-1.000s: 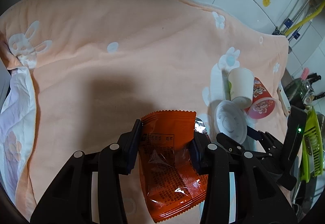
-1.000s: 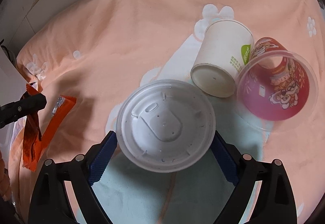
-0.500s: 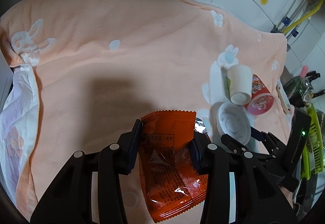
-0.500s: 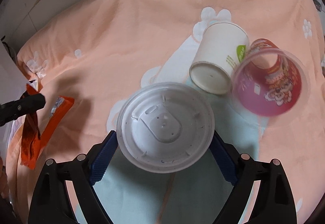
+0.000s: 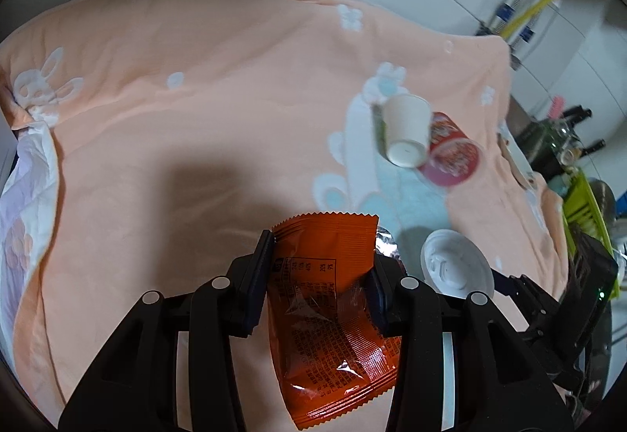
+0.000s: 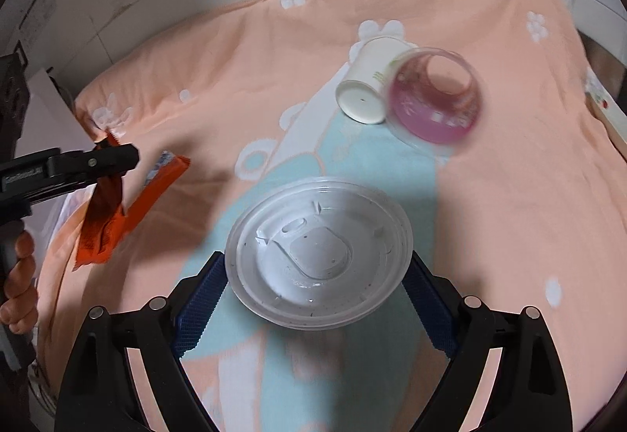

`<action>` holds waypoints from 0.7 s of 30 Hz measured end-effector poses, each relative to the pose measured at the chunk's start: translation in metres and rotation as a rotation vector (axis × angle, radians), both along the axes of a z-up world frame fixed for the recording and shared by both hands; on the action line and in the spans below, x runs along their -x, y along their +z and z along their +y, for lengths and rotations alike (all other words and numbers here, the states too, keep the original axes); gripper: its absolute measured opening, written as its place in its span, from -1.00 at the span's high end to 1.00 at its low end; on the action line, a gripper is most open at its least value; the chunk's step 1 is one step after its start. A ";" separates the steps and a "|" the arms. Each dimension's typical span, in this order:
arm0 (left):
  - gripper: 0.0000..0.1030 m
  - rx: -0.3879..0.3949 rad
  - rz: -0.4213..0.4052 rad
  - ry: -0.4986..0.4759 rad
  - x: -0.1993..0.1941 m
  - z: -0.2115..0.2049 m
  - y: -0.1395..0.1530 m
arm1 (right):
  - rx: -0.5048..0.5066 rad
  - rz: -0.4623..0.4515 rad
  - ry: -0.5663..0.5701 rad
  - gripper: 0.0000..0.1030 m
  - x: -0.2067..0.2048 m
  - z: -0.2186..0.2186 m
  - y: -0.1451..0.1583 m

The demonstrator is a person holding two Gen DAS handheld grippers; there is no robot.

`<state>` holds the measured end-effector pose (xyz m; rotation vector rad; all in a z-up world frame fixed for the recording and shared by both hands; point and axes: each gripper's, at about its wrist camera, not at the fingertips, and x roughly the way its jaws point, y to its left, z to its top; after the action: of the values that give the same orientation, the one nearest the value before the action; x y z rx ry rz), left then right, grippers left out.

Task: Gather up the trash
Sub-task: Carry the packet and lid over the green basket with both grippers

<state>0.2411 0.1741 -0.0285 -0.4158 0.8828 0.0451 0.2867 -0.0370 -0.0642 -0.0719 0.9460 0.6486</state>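
Compared with a second earlier, both grippers had risen farther above the peach blanket point(image 5: 196, 87), so the white paper cup point(image 5: 407, 126) and the red clear cup point(image 5: 450, 153) lying on their sides and touching each other looked smaller and more distant in both views. The left gripper point(image 5: 319, 279) stayed clenched on the orange snack wrapper point(image 5: 333, 314), holding it off the blanket just as before. The right gripper point(image 6: 317, 279) likewise kept its blue pads point(image 6: 196, 306) pressed against the rim of the white plastic lid point(image 6: 317, 255), carried in the air well apart from the two cups.
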 end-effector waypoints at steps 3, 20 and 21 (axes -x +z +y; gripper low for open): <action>0.18 0.001 -0.008 -0.026 0.005 -0.014 0.003 | -0.024 0.004 -0.007 -0.57 0.014 -0.017 0.005; 0.18 0.010 -0.032 -0.183 0.021 -0.096 0.018 | -0.087 -0.040 -0.083 -0.57 0.086 -0.106 0.019; 0.18 0.010 -0.037 -0.200 0.023 -0.105 0.020 | -0.092 -0.044 -0.091 -0.57 0.091 -0.113 0.021</action>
<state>0.2178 0.0694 -0.0083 -0.3347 0.8846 -0.1505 0.1955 -0.1496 -0.0433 0.0386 0.8710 0.6036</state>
